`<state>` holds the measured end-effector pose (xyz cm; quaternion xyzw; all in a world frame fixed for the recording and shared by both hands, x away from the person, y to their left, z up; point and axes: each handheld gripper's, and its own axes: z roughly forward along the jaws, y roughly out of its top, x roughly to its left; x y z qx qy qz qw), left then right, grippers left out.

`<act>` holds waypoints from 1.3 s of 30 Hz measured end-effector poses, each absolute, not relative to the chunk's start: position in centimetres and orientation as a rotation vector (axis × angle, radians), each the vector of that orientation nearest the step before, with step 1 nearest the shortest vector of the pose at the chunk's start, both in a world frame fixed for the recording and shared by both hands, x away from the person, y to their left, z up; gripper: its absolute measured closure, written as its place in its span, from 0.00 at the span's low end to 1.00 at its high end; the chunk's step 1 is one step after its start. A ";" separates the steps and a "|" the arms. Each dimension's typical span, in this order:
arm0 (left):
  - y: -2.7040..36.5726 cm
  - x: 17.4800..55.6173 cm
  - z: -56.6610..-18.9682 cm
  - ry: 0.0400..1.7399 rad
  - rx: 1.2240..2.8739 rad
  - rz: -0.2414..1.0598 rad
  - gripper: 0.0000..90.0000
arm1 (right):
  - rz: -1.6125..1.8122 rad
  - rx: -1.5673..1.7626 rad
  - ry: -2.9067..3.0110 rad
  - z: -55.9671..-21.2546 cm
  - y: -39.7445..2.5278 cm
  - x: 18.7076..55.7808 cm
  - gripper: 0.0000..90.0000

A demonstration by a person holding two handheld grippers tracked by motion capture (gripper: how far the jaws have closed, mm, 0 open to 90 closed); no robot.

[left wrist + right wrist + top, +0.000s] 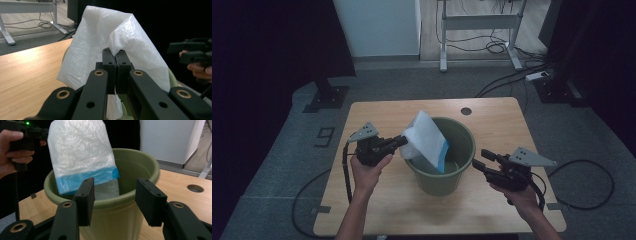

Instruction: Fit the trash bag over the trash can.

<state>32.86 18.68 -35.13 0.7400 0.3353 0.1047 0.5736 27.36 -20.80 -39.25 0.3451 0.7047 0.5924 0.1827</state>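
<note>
Light wooden table (377, 117); green bin (447, 181) standing mid-table; round cable hole (466, 111) beyond bin, near far edge.

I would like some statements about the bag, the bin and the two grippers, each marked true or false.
1. The left gripper is shut on the white plastic bag. True.
2. The right gripper also grips the bag. False: its jaws stand open, near the rim of the green bin.
3. The bag has a blue band. True.
4. The bin lies on its side. False: it stands upright on the wooden table.
5. The bag lies flat on the table. False: it hangs partly inside the bin.
</note>
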 end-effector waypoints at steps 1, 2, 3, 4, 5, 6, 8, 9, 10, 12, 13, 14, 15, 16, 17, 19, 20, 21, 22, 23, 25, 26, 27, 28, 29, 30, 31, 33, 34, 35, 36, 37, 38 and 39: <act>18.8 32.8 -35.1 0.787 1.728 0.242 0.99 | 1.672 0.969 1.994 -39.2 -20.6 27.4 0.54; 19.0 32.8 -35.0 0.786 1.721 0.239 0.99 | 1.671 0.964 2.000 -39.2 -20.5 27.4 0.54; 19.1 32.8 -35.0 0.787 1.716 0.238 0.99 | 1.668 0.957 2.007 -39.1 -20.3 27.4 0.53; 19.3 32.7 -35.0 0.788 1.712 0.237 0.99 | 1.665 0.952 2.012 -39.1 -20.1 27.4 0.53; 19.4 32.7 -35.0 0.789 1.710 0.237 0.99 | 1.666 0.947 2.019 -39.0 -19.9 27.4 0.52; 19.5 32.7 -35.0 0.794 1.705 0.239 0.99 | 1.665 0.946 2.025 -38.9 -19.8 27.5 0.50; 19.6 32.7 -35.0 0.798 1.695 0.235 0.99 | 1.662 0.949 2.031 -38.8 -19.5 27.5 0.47; 19.7 32.8 -35.0 0.802 1.691 0.233 0.99 | 1.662 0.949 2.037 -38.8 -19.3 27.5 0.46; 19.7 32.8 -35.0 0.802 1.688 0.230 0.99 | 1.661 0.947 2.043 -38.7 -19.2 27.5 0.46; 19.7 33.0 -34.9 0.806 1.682 0.222 0.99 | 1.665 0.938 2.056 -38.7 -18.8 27.5 0.44; 19.6 33.1 -34.9 0.809 1.680 0.218 0.99 | 1.668 0.935 2.064 -38.6 -18.6 27.4 0.43; 19.5 33.2 -34.9 0.812 1.678 0.213 0.99 | 1.673 0.932 2.072 -38.6 -18.3 27.4 0.42; 19.5 33.2 -34.8 0.813 1.678 0.211 0.99 | 1.677 0.923 2.085 -38.5 -17.9 27.3 0.41; 19.4 33.3 -34.8 0.813 1.678 0.209 0.99 | 1.674 0.915 2.095 -38.5 -17.6 27.2 0.40; 19.3 33.4 -34.7 0.813 1.677 0.207 0.99 | 1.670 0.904 2.109 -38.4 -17.2 27.1 0.40; 19.1 33.5 -34.7 0.813 1.680 0.203 0.99 | 1.664 0.872 2.136 -38.2 -16.2 27.0 0.39; 19.0 33.5 -34.7 0.812 1.682 0.202 0.99 | 1.663 0.865 2.142 -38.1 -15.9 27.0 0.39; 18.8 33.6 -34.6 0.812 1.686 0.201 0.99 | 1.660 0.854 2.149 -38.0 -15.5 27.0 0.39; 18.7 33.6 -34.6 0.811 1.689 0.201 0.99 | 1.653 0.846 2.153 -37.9 -15.0 27.1 0.39; 18.6 33.6 -34.6 0.811 1.694 0.204 0.99 | 1.649 0.844 2.156 -37.9 -14.8 27.2 0.39; 18.3 33.7 -34.6 0.810 1.702 0.206 0.99 | 1.644 0.844 2.163 -38.0 -14.2 27.4 0.38; 18.3 33.7 -34.6 0.810 1.706 0.206 0.99 | 1.635 0.845 2.170 -38.1 -13.9 27.5 0.38; 18.2 33.7 -34.6 0.812 1.706 0.205 0.99 | 1.620 0.849 2.175 -38.2 -13.6 27.6 0.38; 18.1 33.7 -34.6 0.812 1.707 0.206 0.99 | 1.606 0.853 2.182 -38.2 -13.2 27.7 0.38; 18.1 33.8 -34.5 0.812 1.707 0.205 0.99 | 1.596 0.854 2.185 -38.3 -12.9 27.8 0.38; 18.1 33.8 -34.5 0.810 1.709 0.205 0.99 | 1.586 0.858 2.186 -38.4 -12.6 27.9 0.38; 18.1 33.8 -34.4 0.809 1.709 0.206 0.99 | 1.577 0.862 2.189 -38.4 -12.3 28.1 0.38; 18.0 33.8 -34.2 0.808 1.709 0.205 0.99 | 1.557 0.864 2.189 -38.4 -11.9 28.2 0.38; 18.0 33.8 -34.2 0.809 1.707 0.204 0.99 | 1.544 0.866 2.189 -38.4 -11.6 28.3 0.39; 17.9 33.8 -34.1 0.807 1.707 0.202 0.99 | 1.531 0.864 2.188 -38.3 -11.4 28.4 0.39; 17.8 33.8 -34.0 0.805 1.708 0.200 0.99 | 1.518 0.866 2.184 -38.3 -11.2 28.5 0.40; 17.8 33.9 -34.0 0.802 1.711 0.203 0.99 | 1.506 0.872 2.178 -38.3 -11.0 28.5 0.41; 17.7 33.9 -33.9 0.801 1.713 0.203 0.99 | 1.501 0.872 2.175 -38.4 -10.9 28.6 0.41; 17.6 33.9 -33.8 0.799 1.712 0.201 0.99 | 1.492 0.873 2.175 -38.4 -10.7 28.6 0.42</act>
